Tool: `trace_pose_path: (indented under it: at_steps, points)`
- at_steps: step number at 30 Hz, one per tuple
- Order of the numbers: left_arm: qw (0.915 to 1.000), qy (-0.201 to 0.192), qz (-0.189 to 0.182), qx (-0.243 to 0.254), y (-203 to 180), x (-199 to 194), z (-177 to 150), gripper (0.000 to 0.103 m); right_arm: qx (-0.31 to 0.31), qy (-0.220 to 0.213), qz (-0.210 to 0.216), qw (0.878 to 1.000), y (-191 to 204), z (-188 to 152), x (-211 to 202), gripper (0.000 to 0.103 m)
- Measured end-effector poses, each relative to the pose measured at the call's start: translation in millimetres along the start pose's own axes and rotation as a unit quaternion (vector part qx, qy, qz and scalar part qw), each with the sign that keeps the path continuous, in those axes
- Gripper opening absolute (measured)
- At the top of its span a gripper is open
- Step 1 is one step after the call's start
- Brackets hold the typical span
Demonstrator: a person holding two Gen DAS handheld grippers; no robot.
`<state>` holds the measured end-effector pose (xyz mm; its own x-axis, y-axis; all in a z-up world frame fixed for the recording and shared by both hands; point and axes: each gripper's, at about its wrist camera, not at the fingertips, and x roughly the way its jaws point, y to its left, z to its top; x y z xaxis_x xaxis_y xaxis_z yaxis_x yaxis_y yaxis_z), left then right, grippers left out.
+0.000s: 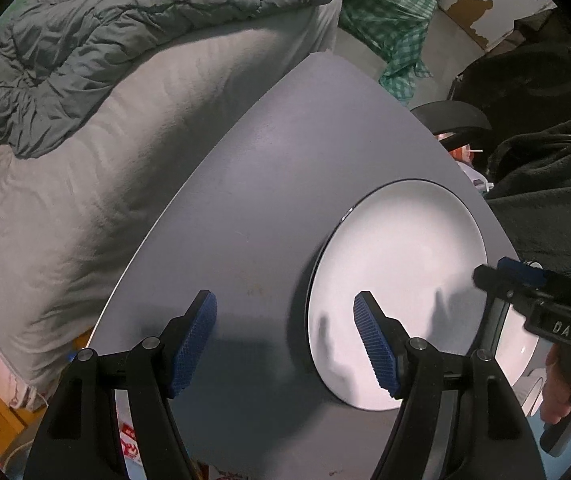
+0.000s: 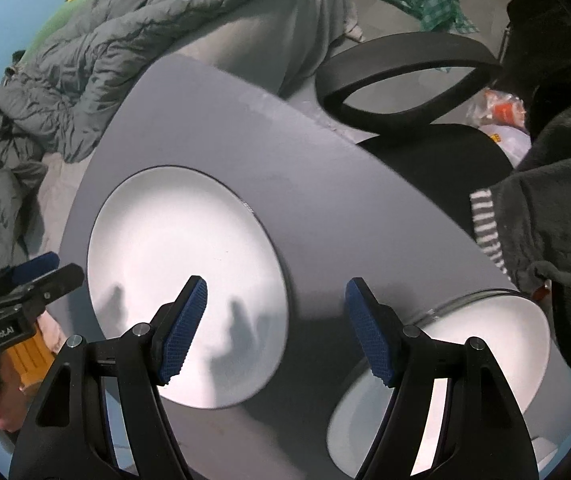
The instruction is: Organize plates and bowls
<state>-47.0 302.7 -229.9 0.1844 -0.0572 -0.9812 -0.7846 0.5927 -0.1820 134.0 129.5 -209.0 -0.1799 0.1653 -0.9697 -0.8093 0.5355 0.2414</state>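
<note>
A white plate (image 1: 401, 280) lies on the grey table (image 1: 269, 200), right of my left gripper (image 1: 285, 344), which is open and empty above the table. In the right wrist view the same plate (image 2: 185, 264) lies at the left, and a second white dish (image 2: 497, 344) sits at the lower right near the table's edge. My right gripper (image 2: 275, 328) is open and empty, hovering between the two dishes. The right gripper also shows in the left wrist view (image 1: 525, 280), and the left gripper shows at the left of the right wrist view (image 2: 25, 280).
A bed with a grey sheet (image 1: 85, 184) and a green quilt (image 1: 105, 24) stands beside the table. A black office chair (image 2: 405, 80) with dark clothing (image 2: 545, 208) is at the table's far side. Green checked cloth (image 1: 389, 12) lies beyond.
</note>
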Motion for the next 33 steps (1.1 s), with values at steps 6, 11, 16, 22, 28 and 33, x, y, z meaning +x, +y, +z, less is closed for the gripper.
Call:
trace_pose_path:
  at_steps: [6, 11, 16, 22, 28, 33]
  points:
    - [0.9997, 0.008, -0.003, 0.022, -5, 16, 5, 0.072, -0.008, 0.006, 0.006, 1.000, 8, -1, 13, 0.073]
    - [0.9992, 0.013, -0.008, 0.036, -12, 22, 9, 0.072, 0.012, 0.013, 0.013, 1.000, 1, -3, 20, 0.051]
    - [0.9985, 0.013, -0.013, 0.051, -17, 26, 12, 0.065, 0.035, 0.021, 0.014, 0.999, -5, -4, 23, 0.029]
    - [0.9978, 0.029, -0.019, 0.056, -19, 32, 13, 0.041, 0.071, 0.033, 0.018, 0.997, -12, -5, 26, 0.027]
    - [0.9954, 0.046, -0.031, 0.078, -27, 37, 8, 0.022, 0.074, 0.030, 0.019, 0.997, -9, -8, 27, 0.025]
    - [0.9945, 0.038, -0.019, 0.095, -30, 37, 9, 0.023, 0.080, 0.039, 0.039, 0.995, -10, -14, 29, 0.020]
